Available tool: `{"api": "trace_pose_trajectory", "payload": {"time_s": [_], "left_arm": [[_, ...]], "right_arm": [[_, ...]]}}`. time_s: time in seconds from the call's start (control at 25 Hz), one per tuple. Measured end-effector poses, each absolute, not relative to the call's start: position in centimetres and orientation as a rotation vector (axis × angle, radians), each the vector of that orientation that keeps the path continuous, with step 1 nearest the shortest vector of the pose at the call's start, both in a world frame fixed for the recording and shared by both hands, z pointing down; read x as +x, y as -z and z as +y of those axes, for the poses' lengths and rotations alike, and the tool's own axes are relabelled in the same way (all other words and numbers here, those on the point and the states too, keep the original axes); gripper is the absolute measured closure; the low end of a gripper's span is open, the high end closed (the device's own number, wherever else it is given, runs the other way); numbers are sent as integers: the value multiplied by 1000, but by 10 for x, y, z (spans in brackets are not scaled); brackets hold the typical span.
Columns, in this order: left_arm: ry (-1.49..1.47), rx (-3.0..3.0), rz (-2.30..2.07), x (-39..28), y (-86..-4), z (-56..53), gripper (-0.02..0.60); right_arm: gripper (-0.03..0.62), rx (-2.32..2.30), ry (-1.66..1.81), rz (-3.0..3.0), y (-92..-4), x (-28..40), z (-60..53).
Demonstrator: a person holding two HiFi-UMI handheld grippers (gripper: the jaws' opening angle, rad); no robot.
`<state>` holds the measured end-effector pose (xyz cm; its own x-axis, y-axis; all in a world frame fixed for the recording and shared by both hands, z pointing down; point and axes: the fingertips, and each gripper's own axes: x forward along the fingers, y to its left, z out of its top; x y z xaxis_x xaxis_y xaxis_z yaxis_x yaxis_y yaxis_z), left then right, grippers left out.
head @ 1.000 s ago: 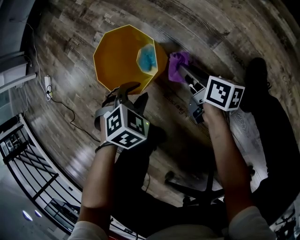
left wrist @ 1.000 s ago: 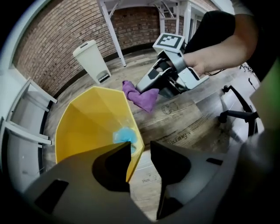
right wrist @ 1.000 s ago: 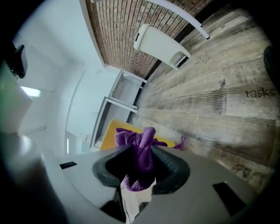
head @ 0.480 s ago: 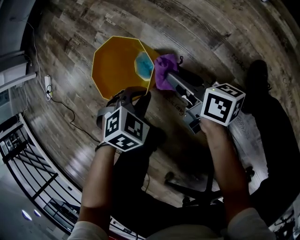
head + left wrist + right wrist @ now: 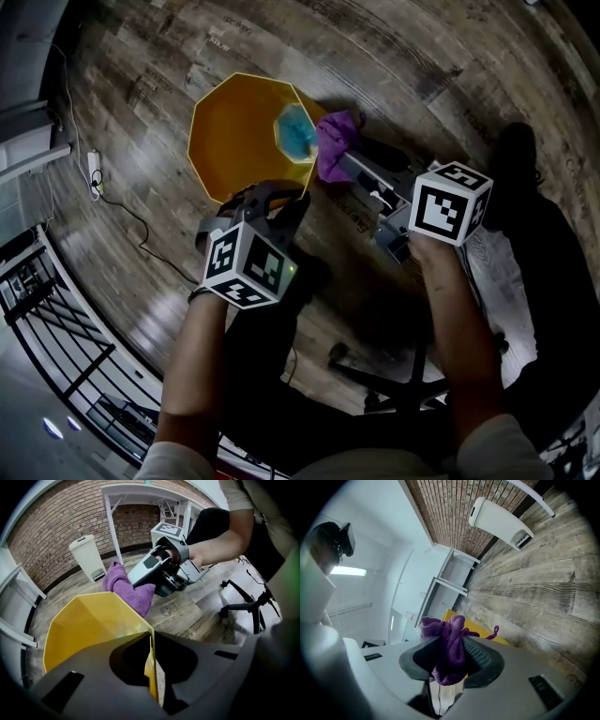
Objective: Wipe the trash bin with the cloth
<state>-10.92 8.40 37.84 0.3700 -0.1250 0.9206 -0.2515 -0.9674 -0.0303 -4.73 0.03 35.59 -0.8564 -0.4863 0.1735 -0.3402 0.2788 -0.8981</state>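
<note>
Head view looks down into the yellow trash bin, which stands open on the wood floor with a blue patch showing deep inside it. The left tool is at the bin's near rim. The left gripper view shows its jaws clenched on the thin yellow wall, one jaw inside the bin and one outside. They have just been closing: a second ago they stood wide around that same rim, and now they pinch it. The right tool is clamped on a bunched purple cloth, most of which hangs out beyond its jaws. That cloth now lies against the bin's right-hand rim, where a second ago it sat a little out from the bin's side. Together the two changes suggest the set-up is finished, with the bin steadied by one hand and the cloth brought to its surface, so the wiping itself looks to be only beginning. No part of the wall shows as wiped yet. The next move probably calls for dragging the cloth along the rim or wall while the left grip holds firm. The bin looks light and could slide or tip if the cloth pushes sideways harder than that pinch resists.
</note>
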Motion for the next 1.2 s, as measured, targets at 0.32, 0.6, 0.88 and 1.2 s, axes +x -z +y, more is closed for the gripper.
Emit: {"api": "trace_pose_trajectory", "payload": {"time_s": [0.32, 0.6, 0.88, 1.2], "left_arm": [[-1653, 2508, -336, -106, -380, 84, 566], [-1640, 2516, -337, -105, -380, 83, 566], [-1629, 2517, -325, -106, -381, 84, 566], [-1612, 2512, -338, -105, -378, 83, 566]], "right_arm": [[464, -860, 1684, 2430, -389, -45, -2], [463, -922, 1734, 2465, -426, -48, -6], [463, -999, 1841, 2494, -479, -55, -7], [464, -1105, 1981, 2562, -539, -60, -8]]}}
